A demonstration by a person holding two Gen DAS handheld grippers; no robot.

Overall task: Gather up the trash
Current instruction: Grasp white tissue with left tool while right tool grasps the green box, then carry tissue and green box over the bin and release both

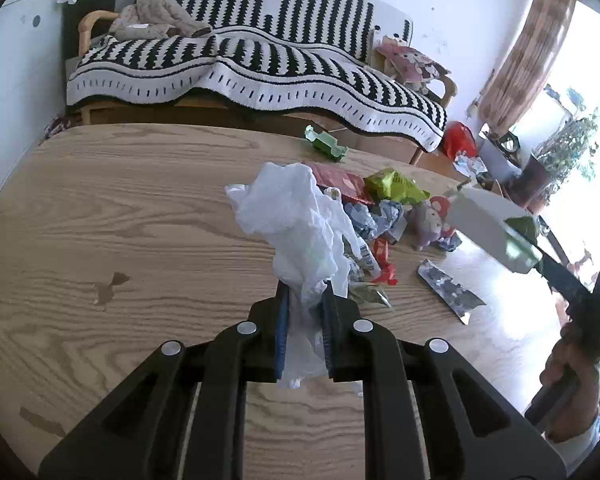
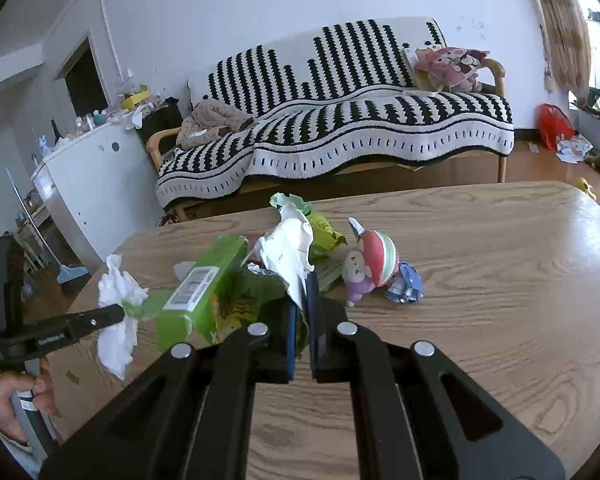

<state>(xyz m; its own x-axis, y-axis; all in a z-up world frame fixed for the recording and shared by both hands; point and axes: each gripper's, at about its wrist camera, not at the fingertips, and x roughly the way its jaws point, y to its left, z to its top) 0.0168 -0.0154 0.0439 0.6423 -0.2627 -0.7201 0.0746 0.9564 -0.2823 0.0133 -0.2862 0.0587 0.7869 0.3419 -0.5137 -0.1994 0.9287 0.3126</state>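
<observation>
Two grippers, both closed on trash. Left gripper point(image 1: 305, 300) pinched on white tissue point(image 1: 296, 220), raised off the counter point(image 1: 140, 208). Right gripper point(image 2: 303, 294) clamped on green carton point(image 2: 212, 280) by its torn flap, long axis running left toward the tissue. Remaining wrappers point(image 1: 380, 200) heaped near the far edge, beyond both grippers. No bin or container in view.
</observation>
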